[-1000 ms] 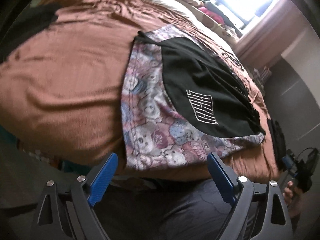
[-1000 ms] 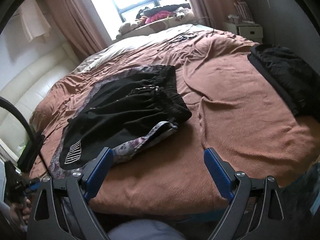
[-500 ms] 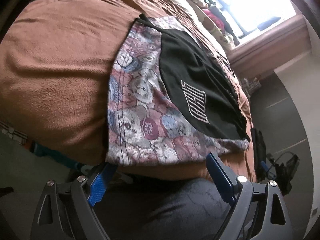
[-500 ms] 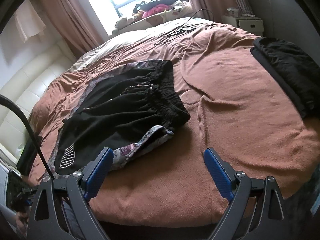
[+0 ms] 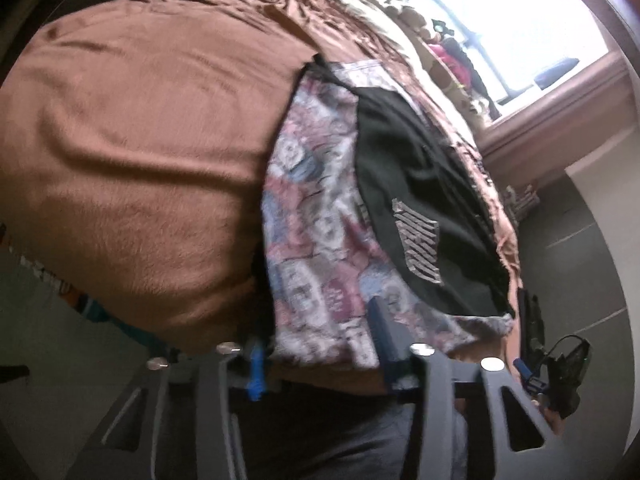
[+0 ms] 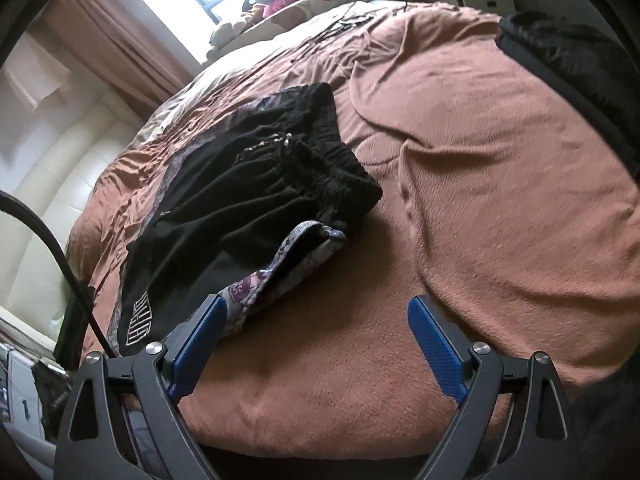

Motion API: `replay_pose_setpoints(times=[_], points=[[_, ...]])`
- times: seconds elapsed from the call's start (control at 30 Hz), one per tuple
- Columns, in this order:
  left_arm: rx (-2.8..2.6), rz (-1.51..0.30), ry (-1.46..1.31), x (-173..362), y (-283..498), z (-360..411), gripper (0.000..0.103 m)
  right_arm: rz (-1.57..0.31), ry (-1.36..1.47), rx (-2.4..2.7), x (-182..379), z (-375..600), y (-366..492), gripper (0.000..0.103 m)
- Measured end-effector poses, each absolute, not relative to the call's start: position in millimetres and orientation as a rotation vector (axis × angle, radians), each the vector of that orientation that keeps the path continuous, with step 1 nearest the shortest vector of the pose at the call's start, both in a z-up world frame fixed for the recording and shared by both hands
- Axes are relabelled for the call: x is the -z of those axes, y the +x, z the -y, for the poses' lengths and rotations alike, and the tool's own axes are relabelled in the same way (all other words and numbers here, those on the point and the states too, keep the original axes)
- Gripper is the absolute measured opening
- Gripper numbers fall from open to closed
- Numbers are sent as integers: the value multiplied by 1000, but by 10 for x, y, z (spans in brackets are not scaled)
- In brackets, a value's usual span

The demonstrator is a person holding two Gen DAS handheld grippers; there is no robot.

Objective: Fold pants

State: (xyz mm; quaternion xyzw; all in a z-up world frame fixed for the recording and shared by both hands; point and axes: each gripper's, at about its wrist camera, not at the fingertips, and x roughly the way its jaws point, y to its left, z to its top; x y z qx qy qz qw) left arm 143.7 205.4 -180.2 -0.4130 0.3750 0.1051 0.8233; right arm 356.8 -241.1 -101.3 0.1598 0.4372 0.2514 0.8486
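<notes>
Fingers of the left gripper (image 5: 320, 344) have just been closing on the near hem of the pants (image 5: 320, 216). Patterned cloth sits between the two blue pads, w/ one pad lying over the fabric and the other at its left edge. Picture is blurred, so a firm pinch can't be confirmed, but the cloth looks caught. Fingers of the right gripper (image 6: 316, 344) stand wide apart, nothing between them; its left pad hovers just beside the same near hem, seen from the other side.

Pants: black shorts w/ a white logo and a pink-grey patterned panel, lying flat on a brown blanket (image 6: 480, 160) over a bed. Elastic waistband (image 6: 320, 160) points to the far side, hem hangs near the bed's near edge, prob. so both grippers can reach a corner each. Dark clothing (image 6: 572, 64) lies well apart at far right. A window (image 5: 520, 28) lights the far end.

Likely step: take both hem corners, then lift and fold toward the waistband. Right gripper hasn't gripped yet.
</notes>
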Motion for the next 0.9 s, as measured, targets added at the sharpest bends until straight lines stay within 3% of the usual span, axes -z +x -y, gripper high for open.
replay_pose_setpoints(times=[0.1,0.27,0.43,0.57,0.63,0.7,0.77,0.9], points=[[-230,-786,-882,1811,1413,-2073,29,-934,366,-541,1076,2359,3656,91],[-239,-790,-882,1785,1431,-2095,9,-972,404,-566,1199,2205,3839,79],[-252,-769,-864,1668,1400,-2061,6,-1008,419,-591,1309,2010,4026,75],[-245,-734,-842,1467,1367,-2035,5,-1028,431,-629,1378,1906,4141,46],[-243,-717,-832,1369,1365,-2029,5,-1040,435,-630,1422,1880,4188,21],[-244,-698,-820,1272,1349,-2014,5,-1033,437,-622,1427,1892,4189,10],[-247,-671,-812,1170,1325,-2008,5,-1013,449,-627,1404,1922,4150,4],[-236,-621,-798,970,1284,-1993,5,-963,455,-641,1311,1989,4034,3]])
